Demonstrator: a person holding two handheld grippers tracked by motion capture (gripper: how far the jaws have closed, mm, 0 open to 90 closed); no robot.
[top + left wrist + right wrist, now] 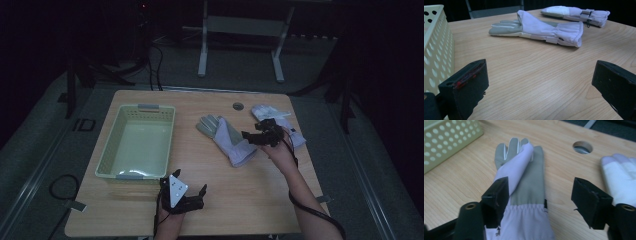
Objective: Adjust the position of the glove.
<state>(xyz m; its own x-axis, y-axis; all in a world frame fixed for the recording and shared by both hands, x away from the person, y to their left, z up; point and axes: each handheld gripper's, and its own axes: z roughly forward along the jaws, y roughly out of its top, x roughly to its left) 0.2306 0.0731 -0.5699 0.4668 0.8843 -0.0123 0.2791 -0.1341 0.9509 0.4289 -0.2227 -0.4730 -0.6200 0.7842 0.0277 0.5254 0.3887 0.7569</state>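
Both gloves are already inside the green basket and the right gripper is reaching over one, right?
Not quite. The basket holds no gloves: both gloves lie on the table, as the high view shows. The right gripper does reach over one.

Right tool (260, 134) hangs over the cuff end of the near glove (226, 137), which lies flat on the tabletop (250, 200) with its fingers pointing away from that tool. Seen along this tool, the glove's cuff sits between the jaws, nearer the left one, with no pad pressing on it. The second glove (274, 120) lies just right of the tool, and a hole (238, 106) in the tabletop sits beyond it. The basket (111, 145) stands well off to its left. Left tool (186, 196) rests at the near edge, just before the basket's near corner; both gloves lie well ahead of it, the basket wall (434, 50) close on its left.
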